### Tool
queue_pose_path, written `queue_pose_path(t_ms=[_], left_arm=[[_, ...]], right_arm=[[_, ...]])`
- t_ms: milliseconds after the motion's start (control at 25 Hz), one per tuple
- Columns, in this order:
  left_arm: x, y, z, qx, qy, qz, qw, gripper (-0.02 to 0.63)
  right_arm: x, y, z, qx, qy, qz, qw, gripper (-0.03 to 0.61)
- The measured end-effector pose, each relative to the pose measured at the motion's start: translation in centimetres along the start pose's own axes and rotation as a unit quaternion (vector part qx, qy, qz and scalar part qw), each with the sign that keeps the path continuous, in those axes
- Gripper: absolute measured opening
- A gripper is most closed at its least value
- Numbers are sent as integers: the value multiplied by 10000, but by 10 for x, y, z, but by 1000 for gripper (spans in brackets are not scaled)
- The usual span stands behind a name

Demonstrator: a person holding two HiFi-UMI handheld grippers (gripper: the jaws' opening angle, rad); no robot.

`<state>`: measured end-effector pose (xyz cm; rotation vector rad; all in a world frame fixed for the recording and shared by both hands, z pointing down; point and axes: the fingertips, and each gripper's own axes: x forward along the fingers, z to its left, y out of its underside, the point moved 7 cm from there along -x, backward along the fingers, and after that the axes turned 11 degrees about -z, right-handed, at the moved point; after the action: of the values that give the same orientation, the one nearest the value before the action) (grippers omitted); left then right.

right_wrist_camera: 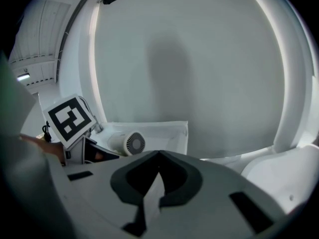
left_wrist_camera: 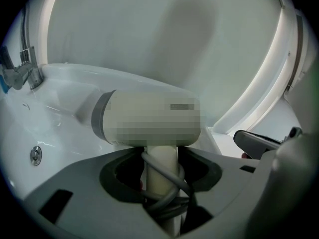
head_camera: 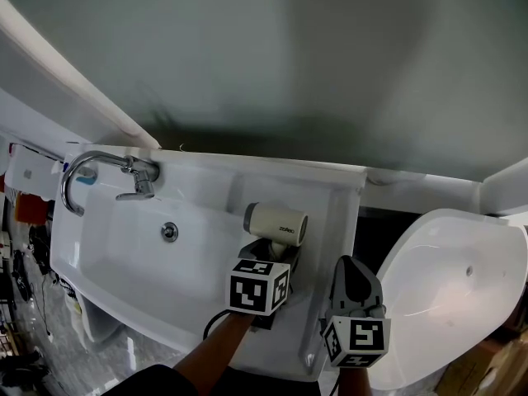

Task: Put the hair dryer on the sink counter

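Observation:
A cream hair dryer [head_camera: 276, 223] with a grey nozzle end is held over the right part of the white sink counter [head_camera: 334, 213]. My left gripper [head_camera: 275, 252] is shut on its handle [left_wrist_camera: 160, 171], and the grey cord [left_wrist_camera: 174, 193] is wound round the handle between the jaws. The barrel [left_wrist_camera: 149, 118] lies crosswise above the jaws, nozzle toward the basin. Whether the dryer touches the counter I cannot tell. My right gripper [head_camera: 353, 272] hangs just to the right over the counter's edge, shut with nothing in it [right_wrist_camera: 158, 154]. The right gripper view shows the dryer's rear grille [right_wrist_camera: 133, 143].
A chrome faucet [head_camera: 107, 172] stands at the basin's back left and a drain [head_camera: 169, 232] lies in the basin floor. A white rounded fixture [head_camera: 462, 279] sits to the right of the counter. A grey wall rises behind the sink.

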<state>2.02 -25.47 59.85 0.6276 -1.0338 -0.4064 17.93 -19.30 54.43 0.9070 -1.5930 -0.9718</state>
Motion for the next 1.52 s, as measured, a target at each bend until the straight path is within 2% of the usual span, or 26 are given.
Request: queue_pose_path(t_ms=[960, 1040, 1240, 1520], left_arm=[[6, 1, -8, 271, -192, 377, 9987, 230], [7, 2, -12, 390, -173, 395, 9983, 289], [5, 2, -14, 632, -348, 368, 9967, 290], [-3, 0, -15, 623, -350, 173, 9973, 290]], right_arm=[[-11, 2, -3, -2, -15, -20, 10000, 20], [-12, 2, -3, 3, -23, -20, 10000, 20], [-14, 2, -4, 30, -33, -13, 10000, 20], [-15, -2, -3, 8, -53, -75, 10000, 20]])
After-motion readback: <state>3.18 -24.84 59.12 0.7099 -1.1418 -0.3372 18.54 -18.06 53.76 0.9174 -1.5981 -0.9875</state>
